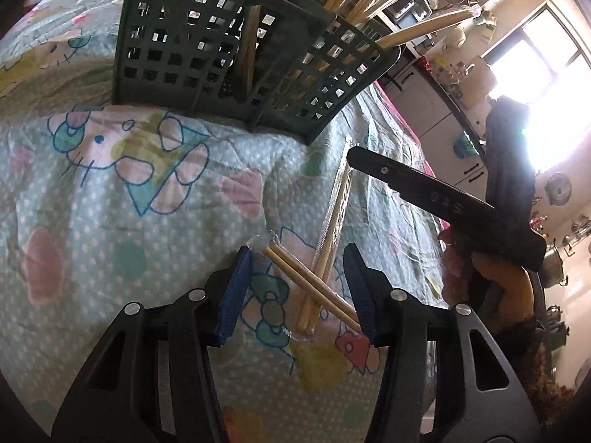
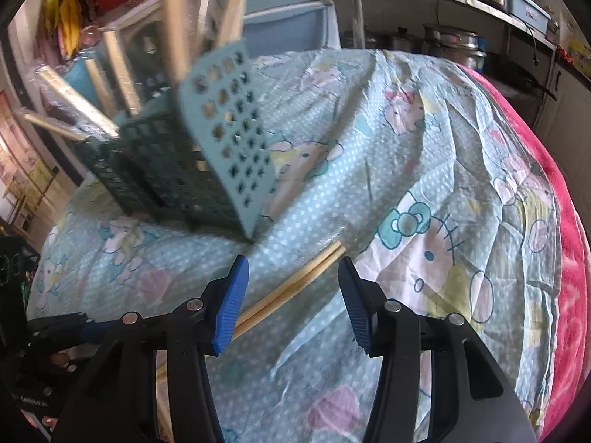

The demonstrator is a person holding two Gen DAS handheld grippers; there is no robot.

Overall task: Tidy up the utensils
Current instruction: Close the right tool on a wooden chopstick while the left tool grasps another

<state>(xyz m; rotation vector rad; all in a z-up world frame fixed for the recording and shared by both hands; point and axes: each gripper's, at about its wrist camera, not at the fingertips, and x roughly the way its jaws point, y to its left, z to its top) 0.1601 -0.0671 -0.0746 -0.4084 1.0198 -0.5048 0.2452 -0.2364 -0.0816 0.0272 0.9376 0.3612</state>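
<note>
Chopsticks point(image 1: 314, 288), two wrapped pairs crossed over one another, lie on the cartoon-print bedspread point(image 1: 110, 184) just ahead of the left tool point(image 1: 293, 291), which stands about half open with its blue pads on either side of the bundle and, as far as can be seen, not pressing on it. One pair runs from near-right to far-left, its far tips in the gap between the pads; the other points away toward the green mesh basket point(image 1: 207, 55), which stands at the far side and already holds several more sticks upright. Further right in the left view, the black body of the right tool reaches in over the far end of the longer pair. In its own view, the right tool point(image 2: 293, 295) is likewise about half open and has hold of nothing: a chopstick pair point(image 2: 295, 284) slants from near-left to far-right across its gap, passing under the left pad, its far tip between the two pads. The basket point(image 2: 177, 170) sits far-left of it. Judging by this, the left tool is nearer to a clean grip, since the sticks cross its gap at an angle and closing would catch them near their ends; the right would need to turn to meet the long axis squarely.
</note>
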